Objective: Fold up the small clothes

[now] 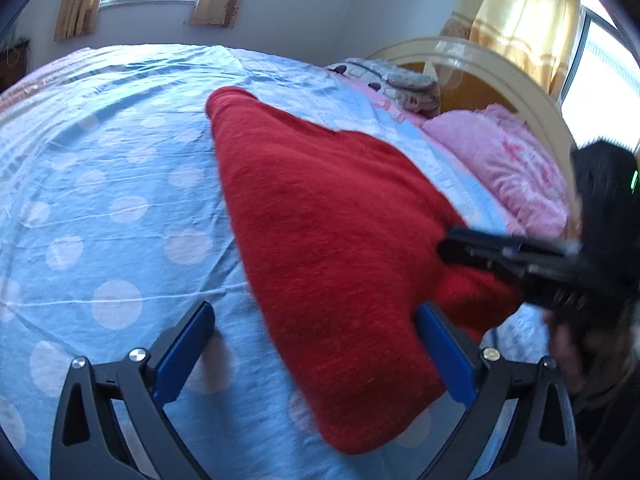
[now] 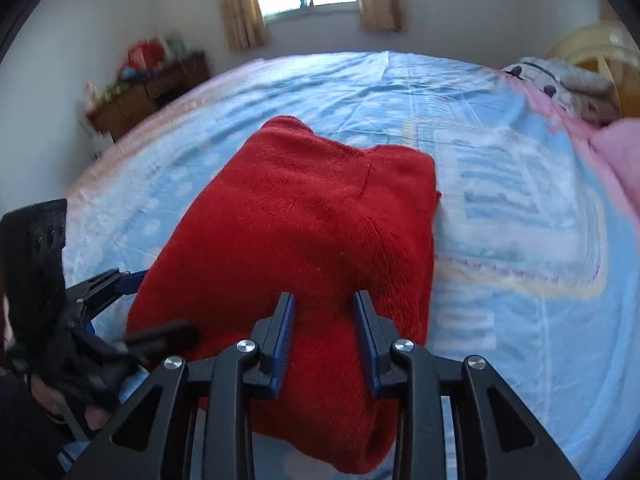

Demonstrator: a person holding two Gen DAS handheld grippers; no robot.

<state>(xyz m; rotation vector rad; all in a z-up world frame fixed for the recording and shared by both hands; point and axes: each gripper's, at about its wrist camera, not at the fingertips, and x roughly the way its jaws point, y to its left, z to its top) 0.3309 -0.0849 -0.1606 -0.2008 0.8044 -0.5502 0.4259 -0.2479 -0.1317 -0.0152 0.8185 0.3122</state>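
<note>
Right wrist view: right gripper [image 2: 324, 336] part-closed over sweater [image 2: 304, 216], grasp unclear; left gripper [image 1: 316, 344] released. Fold may slump.

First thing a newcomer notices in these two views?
The red knit garment, lying on the blue polka-dot bedsheet mid-bed. Next, the grippers: the left gripper stands wide open at the garment's near edge, and the right gripper hangs over the knit with a narrow gap. Pink pillow by the headboard.
</note>
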